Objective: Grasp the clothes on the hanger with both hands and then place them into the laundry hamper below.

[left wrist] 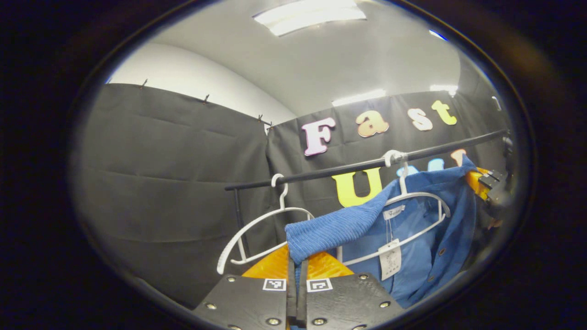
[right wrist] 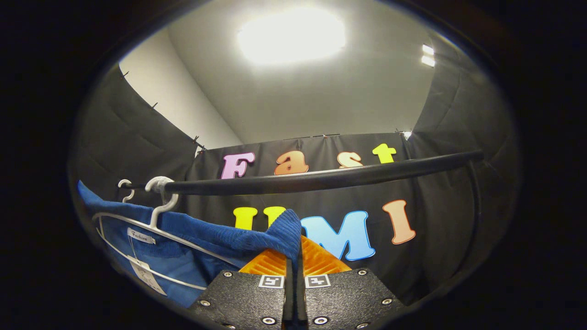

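A blue corduroy shirt (left wrist: 412, 238) hangs open on a white hanger (left wrist: 412, 197) hooked over the black rail (left wrist: 348, 167). My left gripper (left wrist: 297, 263) is shut on the shirt's left shoulder, with a fold of cloth (left wrist: 330, 231) bunched over its fingers. In the right gripper view the same shirt (right wrist: 183, 247) stretches leftward from my right gripper (right wrist: 293, 256), which is shut on the other shoulder (right wrist: 282, 231). The right gripper (left wrist: 493, 185) also shows at the far right of the left gripper view, at the shirt's edge. Paper tags (left wrist: 390, 259) dangle from the collar.
A second white hanger (left wrist: 261, 229), bare, hangs on the rail to the left of the shirt. The rail (right wrist: 321, 178) runs on to the right to an upright post (right wrist: 474, 206). Black cloth walls stand close behind.
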Motion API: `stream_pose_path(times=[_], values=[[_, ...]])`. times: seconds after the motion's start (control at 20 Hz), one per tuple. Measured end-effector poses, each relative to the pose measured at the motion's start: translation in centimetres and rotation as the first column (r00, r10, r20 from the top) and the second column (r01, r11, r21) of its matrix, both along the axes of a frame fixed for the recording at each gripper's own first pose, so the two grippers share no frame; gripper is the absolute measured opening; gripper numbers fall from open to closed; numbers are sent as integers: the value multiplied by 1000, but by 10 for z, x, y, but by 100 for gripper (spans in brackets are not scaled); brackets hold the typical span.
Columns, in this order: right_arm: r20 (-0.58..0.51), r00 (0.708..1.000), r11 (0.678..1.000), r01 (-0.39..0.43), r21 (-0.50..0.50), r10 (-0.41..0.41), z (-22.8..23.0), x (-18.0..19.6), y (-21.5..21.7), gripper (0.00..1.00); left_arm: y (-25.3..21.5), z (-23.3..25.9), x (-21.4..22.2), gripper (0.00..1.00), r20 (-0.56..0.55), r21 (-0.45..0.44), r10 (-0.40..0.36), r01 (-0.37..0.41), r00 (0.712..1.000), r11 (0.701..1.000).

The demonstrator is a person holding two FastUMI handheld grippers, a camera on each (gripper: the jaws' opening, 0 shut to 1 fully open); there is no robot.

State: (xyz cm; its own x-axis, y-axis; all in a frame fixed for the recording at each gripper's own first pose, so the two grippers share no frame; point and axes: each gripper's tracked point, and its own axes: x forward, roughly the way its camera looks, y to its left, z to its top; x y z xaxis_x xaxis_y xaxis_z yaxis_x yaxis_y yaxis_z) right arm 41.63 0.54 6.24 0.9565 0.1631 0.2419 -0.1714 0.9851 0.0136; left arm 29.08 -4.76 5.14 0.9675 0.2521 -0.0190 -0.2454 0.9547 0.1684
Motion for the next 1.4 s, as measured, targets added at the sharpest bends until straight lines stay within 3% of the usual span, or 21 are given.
stream_pose_path(times=[0.2,0.25,0.4,0.45,0.55,0.6,0.7,0.75,0.8,0.9,0.95,1.0,1.05,1.15,1.2,1.3,1.4], values=[[-39,999,1000,-12,11,13,-20,20,5,2,21,13,18,1,-1,22,-16,16,1000,1000],[-40,999,1000,-11,8,12,-24,24,6,2,25,19,22,6,5,22,-22,22,1000,1000],[-47,999,1000,-17,7,17,-34,40,11,2,33,34,41,6,15,36,-39,39,999,999],[-54,998,1000,-22,7,23,-38,47,15,2,37,35,48,0,10,41,-48,47,999,998],[-69,997,999,-31,21,32,-44,54,17,2,36,32,58,0,-8,46,-80,80,997,996],[-80,996,999,-33,35,36,-46,57,16,2,35,29,64,6,-17,43,-105,105,994,993],[-99,994,997,-39,65,45,-48,60,14,2,32,17,81,6,-42,37,-143,145,989,989],[-108,993,997,-40,69,47,-52,64,12,2,31,10,92,1,-61,35,-156,158,986,987],[-117,992,997,-34,62,41,-57,71,9,2,29,2,105,6,-80,30,-175,178,981,984],[-136,990,998,-30,56,38,-68,85,3,2,26,-11,115,1,-101,7,-214,216,972,976],[-147,988,998,-32,55,39,-73,85,2,2,25,-16,117,6,-102,-4,-232,232,967,973],[-156,987,998,-32,53,40,-78,84,0,2,23,-20,117,1,-98,-21,-251,250,963,968],[-171,984,998,-32,51,41,-84,88,-2,2,20,-25,119,6,-98,-42,-269,266,958,963],[-216,975,997,-43,69,57,-100,95,-3,2,18,-42,119,1,-114,-103,-301,290,947,951],[-237,969,996,-51,78,68,-107,97,-1,2,18,-44,119,6,-111,-123,-309,296,945,947],[-249,965,995,-61,78,78,-110,97,3,2,17,-44,119,6,-94,-129,-306,293,947,947],[-265,959,994,-84,74,101,-114,99,3,2,14,-47,118,1,-96,-133,-308,295,946,946]])
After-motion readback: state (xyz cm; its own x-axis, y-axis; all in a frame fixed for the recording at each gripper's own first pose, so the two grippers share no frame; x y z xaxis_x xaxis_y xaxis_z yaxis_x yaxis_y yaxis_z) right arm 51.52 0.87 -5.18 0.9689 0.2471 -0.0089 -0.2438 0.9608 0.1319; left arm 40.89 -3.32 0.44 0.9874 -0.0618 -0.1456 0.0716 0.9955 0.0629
